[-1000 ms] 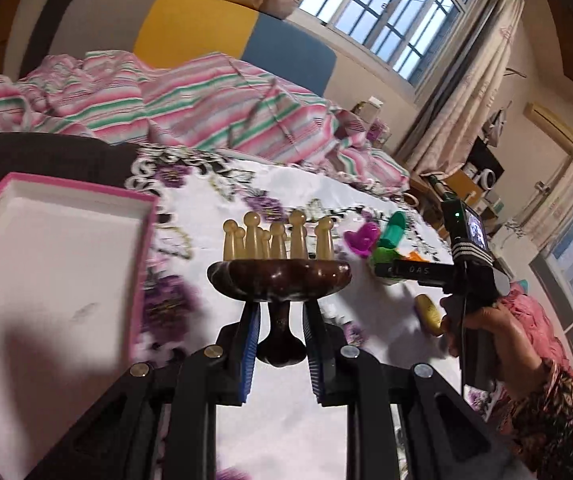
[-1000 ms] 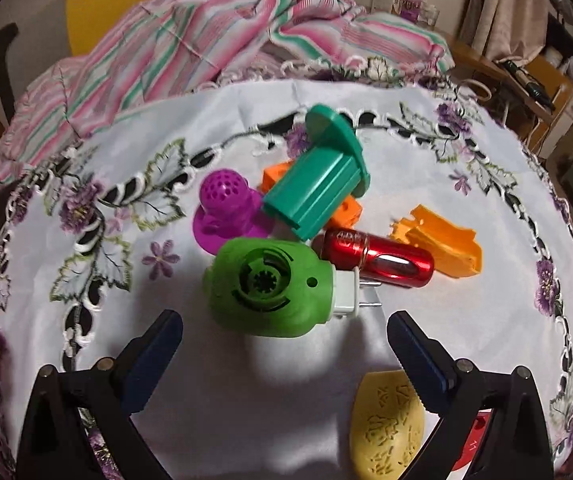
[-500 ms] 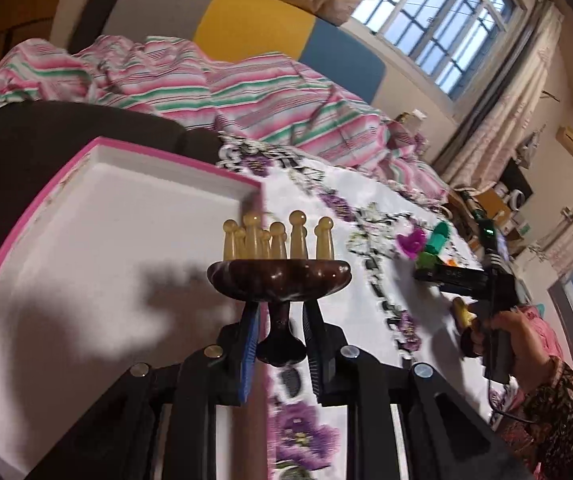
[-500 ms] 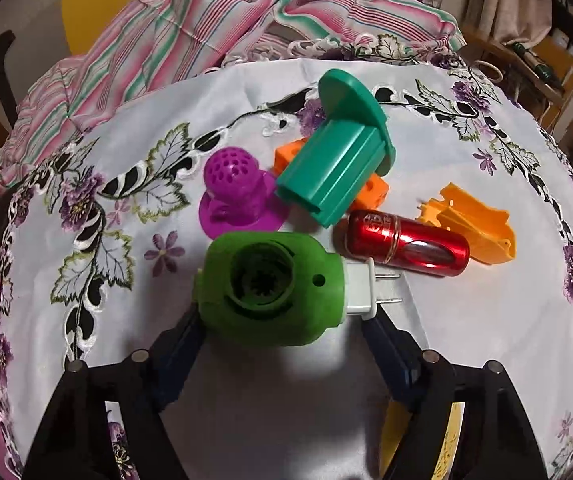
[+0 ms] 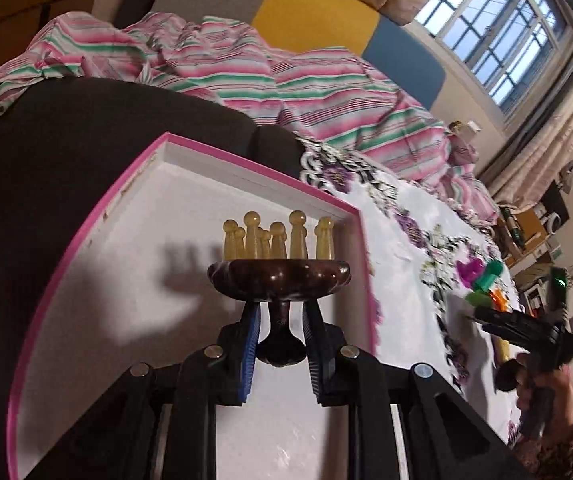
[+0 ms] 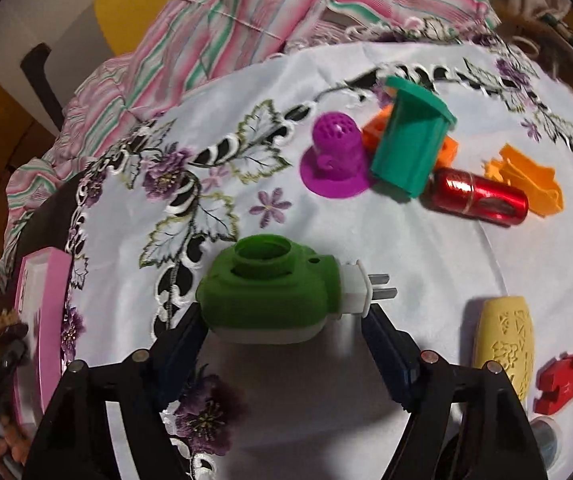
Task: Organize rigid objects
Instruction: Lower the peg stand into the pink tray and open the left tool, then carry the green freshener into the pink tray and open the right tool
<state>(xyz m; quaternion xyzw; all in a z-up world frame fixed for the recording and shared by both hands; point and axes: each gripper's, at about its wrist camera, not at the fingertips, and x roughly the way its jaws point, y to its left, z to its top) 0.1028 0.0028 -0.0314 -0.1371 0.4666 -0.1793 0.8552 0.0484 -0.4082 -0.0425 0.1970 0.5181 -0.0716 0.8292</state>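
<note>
Desk (image 6: 426,264), draped in a white cloth embroidered with purple flowers, carries the loose objects; a striped pink-and-green blanket (image 5: 286,76) lies heaped beyond it. Pink-rimmed white box (image 5: 134,280), open and shallow, sits at the desk's edge, seen in the right wrist view as a pink strip at far left.

Left hand-held gripper (image 5: 282,344) is clenched on the stem of a dark wooden massager (image 5: 279,278), whose round head stands above the pads and bears a cluster of pale yellow pegs; it hangs over the white floor of the box.

Right hand-held gripper (image 6: 286,332) is clamped across a green plug-in device (image 6: 266,292), one pad on its rounded end and the other at its white pronged end; the device appears raised off the cloth.

Remaining on the cloth, farther off: a teal cylinder (image 6: 410,148) leaning on an orange piece, a red can (image 6: 478,198) on its side, a purple strainer (image 6: 336,160), a yellow patterned case (image 6: 504,344) and a red puzzle piece (image 6: 560,380).
</note>
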